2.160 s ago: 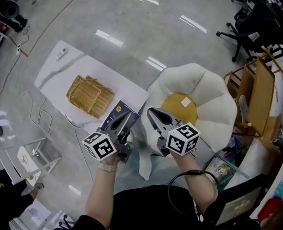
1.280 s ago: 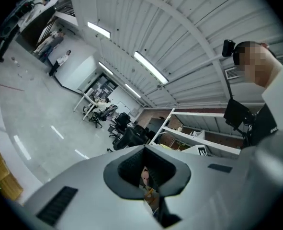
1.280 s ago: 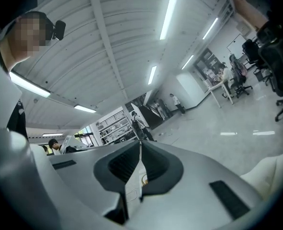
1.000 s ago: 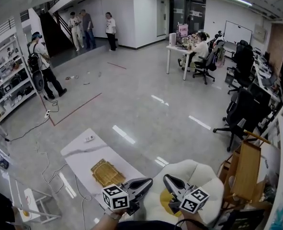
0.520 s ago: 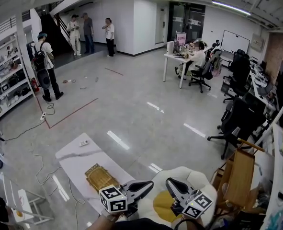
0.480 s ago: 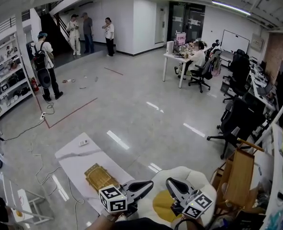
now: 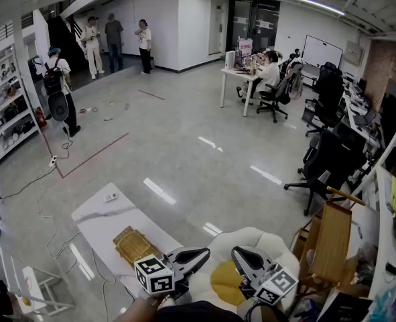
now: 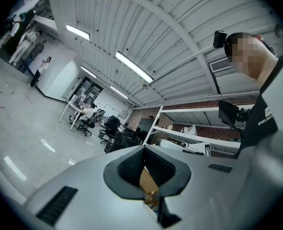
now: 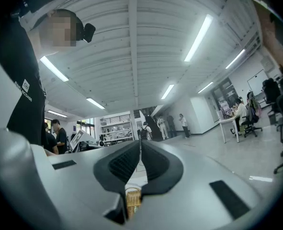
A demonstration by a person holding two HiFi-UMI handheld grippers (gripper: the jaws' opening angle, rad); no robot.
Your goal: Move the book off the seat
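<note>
Two tools, side by side and apart at the bottom of the head view, tips toward the room: left tool (image 7: 207,251) and right tool (image 7: 235,251). Both have their jaws closed together with nothing gripped. One seat (image 7: 281,244), white and petal-shaped with a yellow centre, sits under and behind the right tool. One low white table (image 7: 97,221) is just left of the seat. It carries one pile of woven mats (image 7: 132,244) at the seat end and one small white gadget (image 7: 108,197) at the far end. Book: no view shows it. The left tool covers the table edge nearest the seat, so I can't tell where it lies. Around: a wooden frame (image 7: 333,243) is right of the seat, with black chairs (image 7: 321,163) beyond it. There are five people: three (image 7: 114,35) standing at the back wall, one (image 7: 57,86) beside the rack (image 7: 3,113), and one (image 7: 270,72) seated at a far table (image 7: 241,78). The rack shelves hold small goods, too small to tell.
</note>
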